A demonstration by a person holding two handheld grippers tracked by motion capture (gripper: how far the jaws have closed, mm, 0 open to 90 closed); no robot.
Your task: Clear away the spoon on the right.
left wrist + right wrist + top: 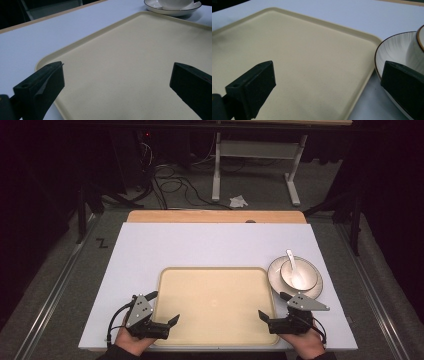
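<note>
A cream tray lies empty on the white table top, near the front edge. Right of it stands a white plate with a dark rim, holding a white bowl with a white spoon in it. My left gripper hovers open over the tray's front left corner. My right gripper hovers open over the tray's front right edge, just in front of the plate. The tray spreads out between the left jaws, with the plate far off. The right gripper view has the tray and the plate.
The white table top has bare room behind and left of the tray. A wooden strip runs along its far edge. Beyond it, on the floor, are cables and a white table frame.
</note>
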